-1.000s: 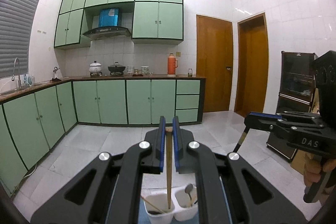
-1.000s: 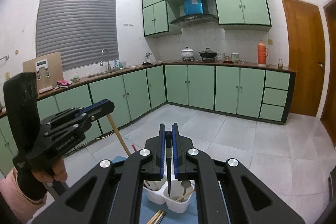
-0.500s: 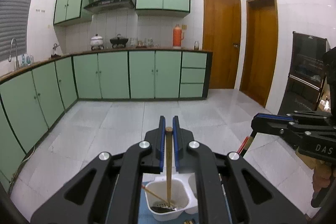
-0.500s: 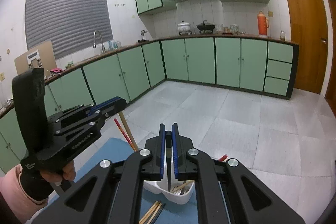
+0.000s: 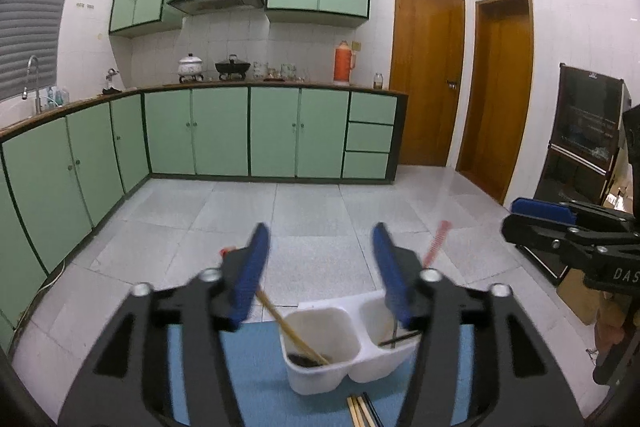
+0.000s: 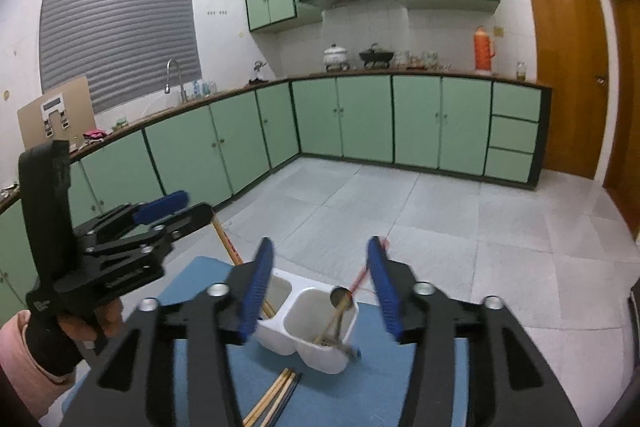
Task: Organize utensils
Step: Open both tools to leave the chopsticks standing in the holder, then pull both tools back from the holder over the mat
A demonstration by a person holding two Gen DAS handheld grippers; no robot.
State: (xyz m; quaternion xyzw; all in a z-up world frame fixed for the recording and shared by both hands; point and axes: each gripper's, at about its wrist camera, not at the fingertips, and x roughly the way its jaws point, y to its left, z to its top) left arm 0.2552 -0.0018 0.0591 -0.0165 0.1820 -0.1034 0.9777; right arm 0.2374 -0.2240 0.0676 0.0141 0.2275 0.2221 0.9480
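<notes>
Green cabinets (image 5: 224, 131) line the kitchen walls under a brown worktop, with two wooden doors (image 5: 428, 75) at 2 o'clock of the left wrist view and pale floor tiles (image 5: 312, 211) between.

At 6 o'clock a blue mat (image 5: 256, 359) covers the desk. On it stands a white two-part holder (image 5: 320, 375). A wooden chopstick (image 5: 292, 331) leans in its left part, with its top toward 10 o'clock. The right part holds dark utensils and a metal spoon (image 6: 342, 301), whose bowl points up in the right wrist view. A red chopstick (image 5: 436, 241) sticks out toward 1 o'clock behind the holder. More chopsticks (image 6: 276, 397) lie flat on the mat at 6 o'clock, just in front of the holder.

The left hand-held gripper (image 5: 320, 271) hangs over the holder. Its jaws have just been opening and stand apart, and nothing is pressed between the blue pads (image 5: 250, 275). The wooden chopstick's top passes just below the left pad, but whether they touch cannot be told.

The right hand-held gripper (image 6: 320, 283) is also over the holder, just beside the left one. Its jaws have just been opening too and stand apart, with nothing gripped. The spoon sits below and between them.

At 8 o'clock of the right wrist view a hand (image 6: 86, 323) in a pink sleeve (image 6: 28, 359) grips the left tool's handle.
</notes>
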